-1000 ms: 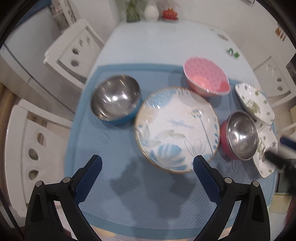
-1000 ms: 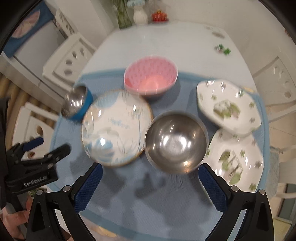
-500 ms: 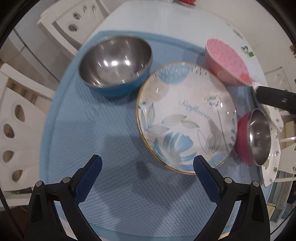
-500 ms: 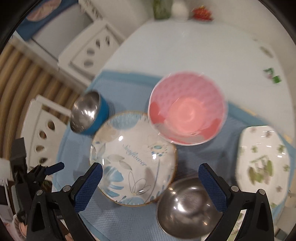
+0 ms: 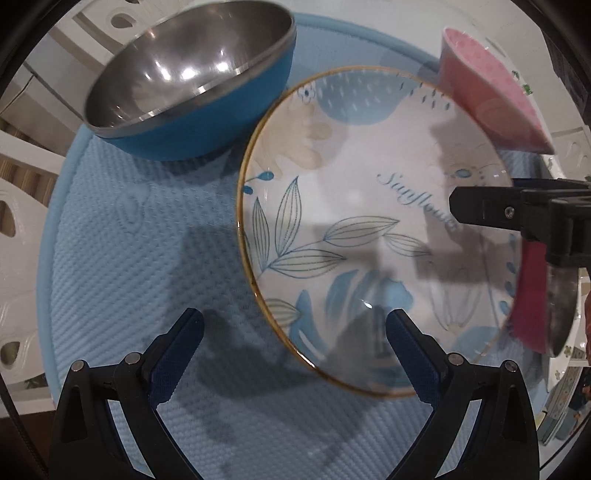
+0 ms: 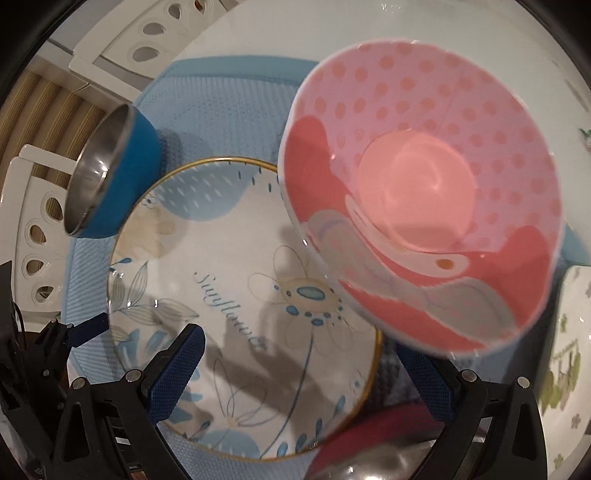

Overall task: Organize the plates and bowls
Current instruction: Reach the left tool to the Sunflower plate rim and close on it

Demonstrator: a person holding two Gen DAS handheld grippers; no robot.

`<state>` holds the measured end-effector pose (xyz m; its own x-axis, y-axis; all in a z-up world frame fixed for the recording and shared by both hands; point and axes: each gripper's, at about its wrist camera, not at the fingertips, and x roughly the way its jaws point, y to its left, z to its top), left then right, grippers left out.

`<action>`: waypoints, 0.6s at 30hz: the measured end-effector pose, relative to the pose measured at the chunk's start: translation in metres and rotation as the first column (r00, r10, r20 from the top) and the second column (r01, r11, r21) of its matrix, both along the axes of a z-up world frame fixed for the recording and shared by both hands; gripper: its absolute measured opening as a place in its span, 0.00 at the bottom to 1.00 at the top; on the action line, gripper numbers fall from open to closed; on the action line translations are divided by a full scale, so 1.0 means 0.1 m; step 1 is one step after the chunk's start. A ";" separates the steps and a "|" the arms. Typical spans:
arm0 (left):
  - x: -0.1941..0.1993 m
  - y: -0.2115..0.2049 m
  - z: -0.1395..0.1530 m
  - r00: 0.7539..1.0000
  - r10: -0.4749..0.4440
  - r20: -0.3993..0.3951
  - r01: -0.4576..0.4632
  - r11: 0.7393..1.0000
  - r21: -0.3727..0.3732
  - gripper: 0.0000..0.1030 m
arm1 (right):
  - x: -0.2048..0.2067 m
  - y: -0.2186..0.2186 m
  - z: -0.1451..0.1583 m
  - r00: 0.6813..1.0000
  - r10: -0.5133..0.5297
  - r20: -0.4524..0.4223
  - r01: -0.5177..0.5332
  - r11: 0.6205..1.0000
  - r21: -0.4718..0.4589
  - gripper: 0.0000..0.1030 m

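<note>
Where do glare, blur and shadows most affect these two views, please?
Left wrist: bright glints inside the blue steel bowl, whose rim is motion-smeared; claw shadows fall across the mat and floral plate. Right wrist: the pink bowl has a soft, blurred lower rim; fisheye bending curves both views' edges.

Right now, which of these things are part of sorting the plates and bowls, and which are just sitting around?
Part of the job:
- Sunflower plate
- blue steel bowl
- pink dotted bowl
- red steel bowl
- green-leaf white plate

Just there:
- blue mat
- white chairs
- white table
</note>
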<state>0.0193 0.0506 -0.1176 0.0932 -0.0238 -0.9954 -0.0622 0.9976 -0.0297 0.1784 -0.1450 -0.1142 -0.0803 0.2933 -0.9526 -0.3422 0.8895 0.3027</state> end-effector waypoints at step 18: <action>0.21 0.04 -0.10 1.000 -0.014 -0.003 0.014 0.998 -0.069 1.00 | 0.07 0.21 -0.18 0.999 0.036 -0.028 -0.039 0.993 -0.111 1.00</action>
